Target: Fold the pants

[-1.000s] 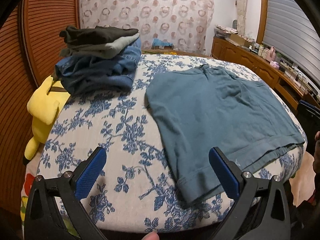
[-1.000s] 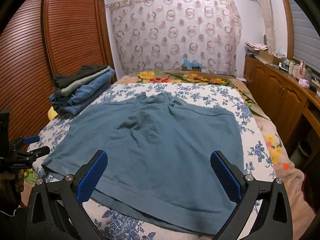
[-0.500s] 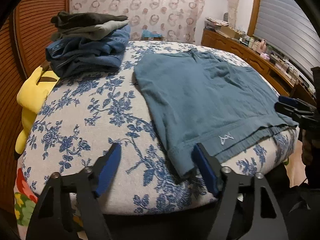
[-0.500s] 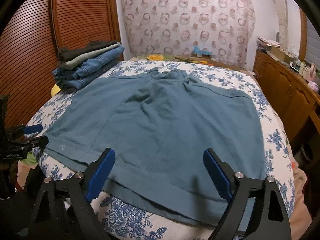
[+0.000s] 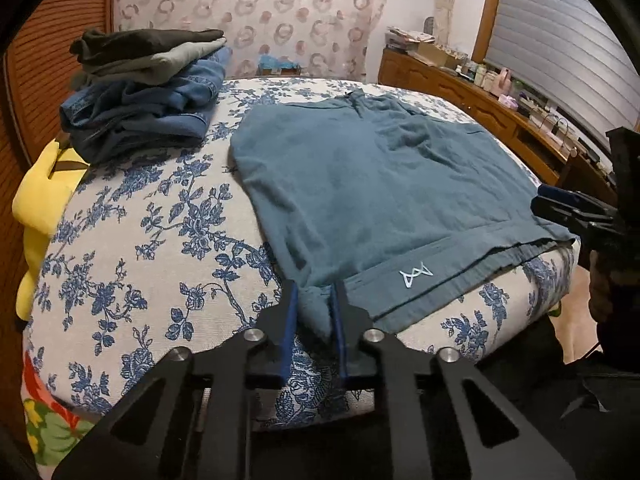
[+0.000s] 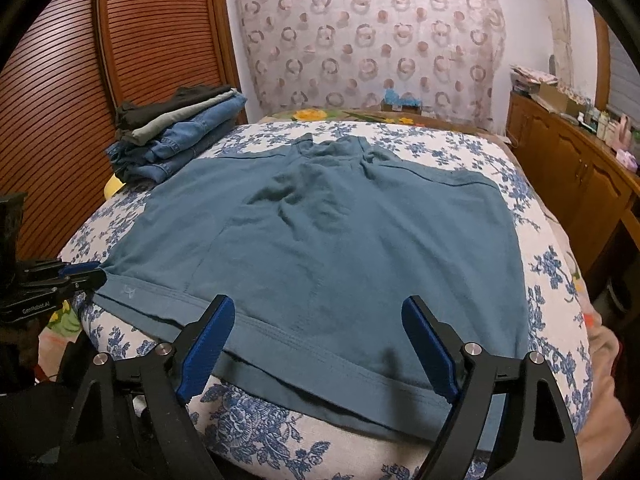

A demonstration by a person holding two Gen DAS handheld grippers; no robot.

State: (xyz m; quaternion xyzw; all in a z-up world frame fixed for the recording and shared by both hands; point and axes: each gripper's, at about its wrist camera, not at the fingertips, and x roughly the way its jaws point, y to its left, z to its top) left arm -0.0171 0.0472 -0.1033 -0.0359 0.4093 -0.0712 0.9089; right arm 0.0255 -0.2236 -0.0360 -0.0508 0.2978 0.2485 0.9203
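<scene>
A pair of teal shorts (image 6: 340, 248) lay spread flat on the bed (image 5: 152, 248), whose cover was white with blue flowers, the hem edge running along the near side of the mattress and a small pale logo (image 5: 416, 278) showing on the hem band near one corner. The left hand-held gripper (image 5: 314, 312) was at that corner of the shorts — its jaws were closing, with a bunched fold of the hem between the blue pads (image 5: 289, 320) and the pads pressing on the cloth. In the right wrist view the same gripper (image 6: 86, 272) showed at the picture's left edge, pinched onto the corner where the fabric puckered. The right hand-held gripper (image 6: 316, 344) hung over the near hem toward the other corner, its jaws standing wide apart, one on each side of a stretch of hem band but not pressing it; nothing was held. At the far left of the bed, well apart from the shorts, sat a stack of folded clothes (image 5: 148, 92) — jeans below, grey and dark pieces on top. A yellow plush toy (image 5: 40, 200) lay beside the bed's left edge, just below the stack.
</scene>
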